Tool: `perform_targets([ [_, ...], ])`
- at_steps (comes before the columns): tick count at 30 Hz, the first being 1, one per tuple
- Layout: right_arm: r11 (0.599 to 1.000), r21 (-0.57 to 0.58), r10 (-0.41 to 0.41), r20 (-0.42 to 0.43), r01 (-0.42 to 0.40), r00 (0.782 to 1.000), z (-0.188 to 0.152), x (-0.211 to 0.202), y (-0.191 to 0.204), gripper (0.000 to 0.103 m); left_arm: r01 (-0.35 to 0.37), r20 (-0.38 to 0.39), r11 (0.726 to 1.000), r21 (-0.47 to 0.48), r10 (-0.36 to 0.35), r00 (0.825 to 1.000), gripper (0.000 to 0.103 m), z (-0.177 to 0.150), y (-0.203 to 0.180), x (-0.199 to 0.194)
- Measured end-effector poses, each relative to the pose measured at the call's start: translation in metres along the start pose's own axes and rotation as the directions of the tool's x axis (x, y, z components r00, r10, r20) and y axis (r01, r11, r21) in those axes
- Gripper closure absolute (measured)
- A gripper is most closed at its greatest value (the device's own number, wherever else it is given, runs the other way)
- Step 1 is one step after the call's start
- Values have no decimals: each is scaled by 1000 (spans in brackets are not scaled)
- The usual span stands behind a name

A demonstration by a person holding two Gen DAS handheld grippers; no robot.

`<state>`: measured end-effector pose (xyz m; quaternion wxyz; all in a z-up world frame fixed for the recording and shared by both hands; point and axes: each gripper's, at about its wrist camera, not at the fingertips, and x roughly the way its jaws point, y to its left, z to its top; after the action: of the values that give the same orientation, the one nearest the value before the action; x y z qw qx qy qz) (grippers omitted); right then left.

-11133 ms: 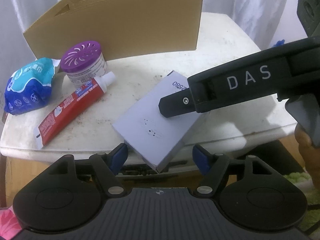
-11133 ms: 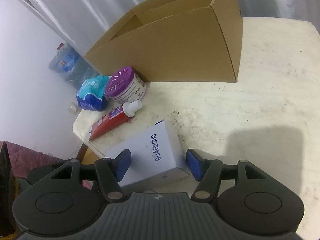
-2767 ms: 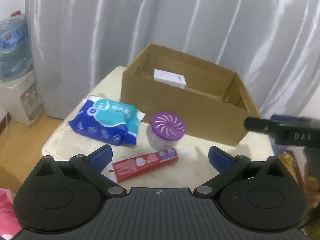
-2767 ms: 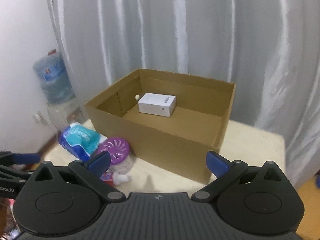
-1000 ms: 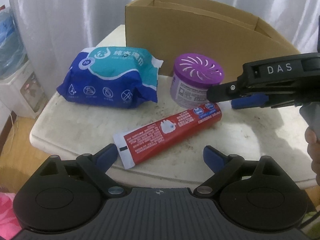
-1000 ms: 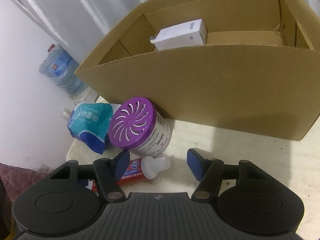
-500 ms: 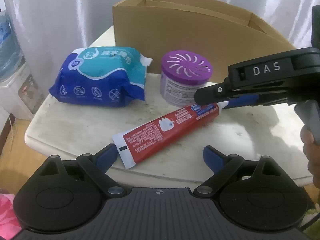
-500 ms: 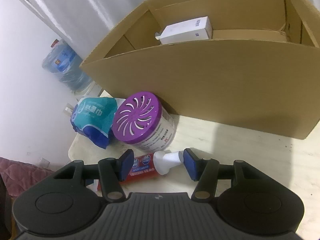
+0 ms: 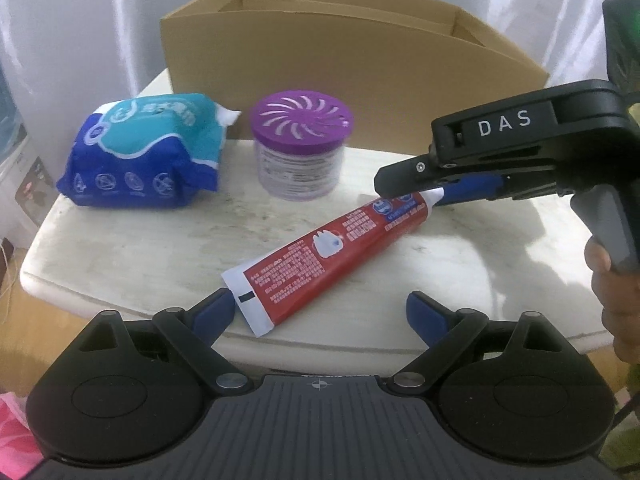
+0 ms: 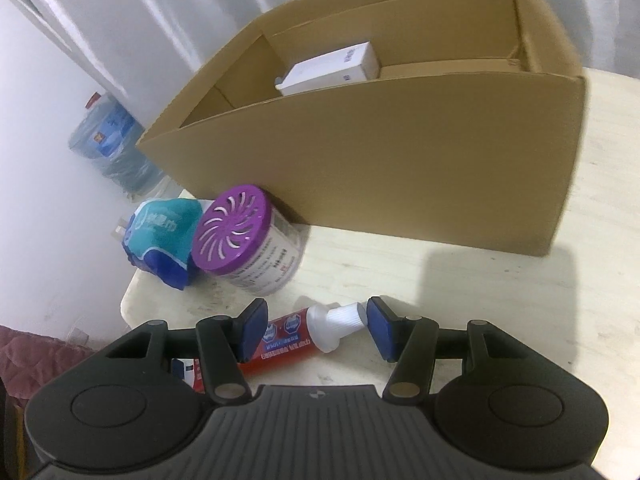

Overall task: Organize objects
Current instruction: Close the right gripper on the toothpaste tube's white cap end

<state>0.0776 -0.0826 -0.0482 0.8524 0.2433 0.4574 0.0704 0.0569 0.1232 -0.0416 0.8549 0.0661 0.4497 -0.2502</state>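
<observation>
The red toothpaste tube point(image 9: 332, 256) lies flat on my white bench point(image 9: 120, 248), running diagonally, crimped end toward the near edge and white cap end point(image 10: 340, 320) pointing toward the cardboard box point(image 10: 400, 168). My right tool point(image 10: 314, 330) has the cap and neck of the tube between its blue pads point(image 10: 378, 326). The right-hand pad sits at the tip of the cap and the left-hand pad against the red shoulder, but I cannot tell for certain whether they are pressing yet; the jaws are partway in, not wide.

In the left wrist view, the right tool point(image 9: 432, 196) reaches in from the right side, its black finger over the cap end, with the person's hand point(image 9: 612, 292) on the grip at the frame's edge. My left tool point(image 9: 318, 314) has its jaws spread wide apart, with the crimped end of the tube just beside the left-hand pad point(image 9: 212, 314); nothing is clamped there.

Just behind the tube stands the purple-lidded jar point(image 9: 300, 148), upright, close against the box's front wall. Beside the jar, further toward the bench's left end, lies the blue and teal wipes pack point(image 9: 148, 160). Inside the box, a white carton point(image 10: 332, 68) lies near the far wall. Off the bench to the left, a water bottle point(image 10: 112, 140) stands by the wall, and a pale curtain point(image 9: 80, 20) hangs behind everything.
</observation>
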Motion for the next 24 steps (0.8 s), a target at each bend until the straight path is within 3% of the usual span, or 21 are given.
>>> perform_targets([
  [24,999,47,-25,32,23,999,-6,-16,-24,44,13,-18,998,64,-12,1000,10,3,-28,6],
])
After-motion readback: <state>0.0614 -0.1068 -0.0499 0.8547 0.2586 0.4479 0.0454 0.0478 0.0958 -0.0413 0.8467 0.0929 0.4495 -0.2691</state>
